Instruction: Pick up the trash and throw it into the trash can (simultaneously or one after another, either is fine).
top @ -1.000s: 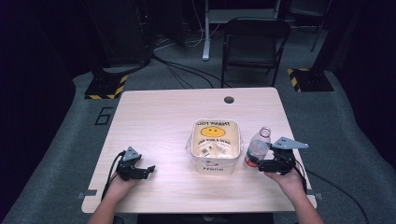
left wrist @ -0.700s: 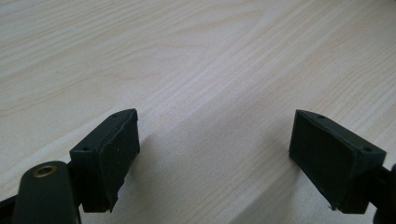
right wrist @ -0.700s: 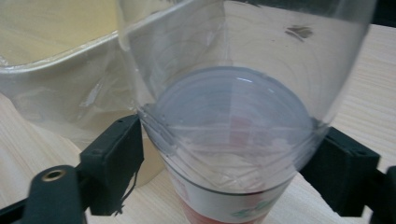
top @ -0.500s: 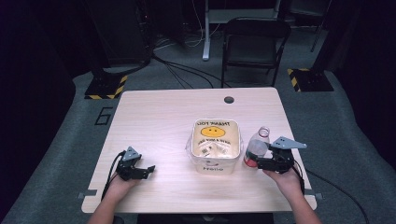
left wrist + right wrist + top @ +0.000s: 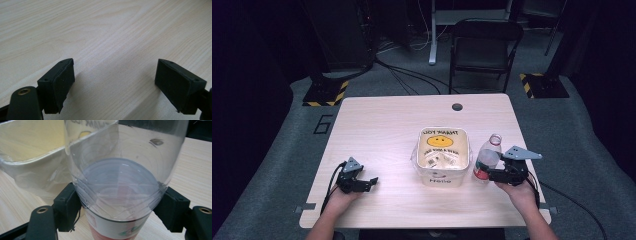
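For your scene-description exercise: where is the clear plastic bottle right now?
In the high view the bottle stands on the table's right side, beside the smiley-face bag, between the right gripper's jaws.

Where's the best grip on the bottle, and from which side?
Take the bottle low on its round body, about at the red label, coming in level from the right. It stands upright and the tub crowds its left. The right gripper already has its fingers on opposite sides there.

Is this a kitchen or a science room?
Probably a lab or studio, not a kitchen: a bare table on grey carpet, cables trailing over the floor, and striped stand bases around it.
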`<state>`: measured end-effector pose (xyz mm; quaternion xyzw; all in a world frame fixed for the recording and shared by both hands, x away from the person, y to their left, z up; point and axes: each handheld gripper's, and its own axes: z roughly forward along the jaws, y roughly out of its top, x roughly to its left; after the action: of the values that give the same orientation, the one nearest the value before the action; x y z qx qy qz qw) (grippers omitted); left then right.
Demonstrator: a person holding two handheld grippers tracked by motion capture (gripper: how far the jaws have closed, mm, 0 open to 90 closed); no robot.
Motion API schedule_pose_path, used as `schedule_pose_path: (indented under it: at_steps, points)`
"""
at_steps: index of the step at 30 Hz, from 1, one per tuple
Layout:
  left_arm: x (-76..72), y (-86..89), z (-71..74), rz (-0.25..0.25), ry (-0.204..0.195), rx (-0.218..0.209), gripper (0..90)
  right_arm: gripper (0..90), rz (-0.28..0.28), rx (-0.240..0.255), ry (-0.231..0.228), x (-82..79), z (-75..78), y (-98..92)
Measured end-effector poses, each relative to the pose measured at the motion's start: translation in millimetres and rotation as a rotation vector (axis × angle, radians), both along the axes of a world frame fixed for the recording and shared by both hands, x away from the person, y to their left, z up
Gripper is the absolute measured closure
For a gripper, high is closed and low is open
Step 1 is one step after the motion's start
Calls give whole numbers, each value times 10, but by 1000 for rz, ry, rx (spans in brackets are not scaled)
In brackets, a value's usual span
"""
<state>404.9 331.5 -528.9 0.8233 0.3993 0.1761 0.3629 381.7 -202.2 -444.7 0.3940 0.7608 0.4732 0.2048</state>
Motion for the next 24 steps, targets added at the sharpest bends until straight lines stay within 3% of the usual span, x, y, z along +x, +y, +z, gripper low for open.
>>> schedule_pose_path:
  at_steps: [13,24]
  points:
    - [0,0,0,-2,-2,3,160,273,18,-30,-35,-67,205,-1]
    - [0,-1,-1,-2,-2,1,160,273,41,-42,-34,-94,391,25]
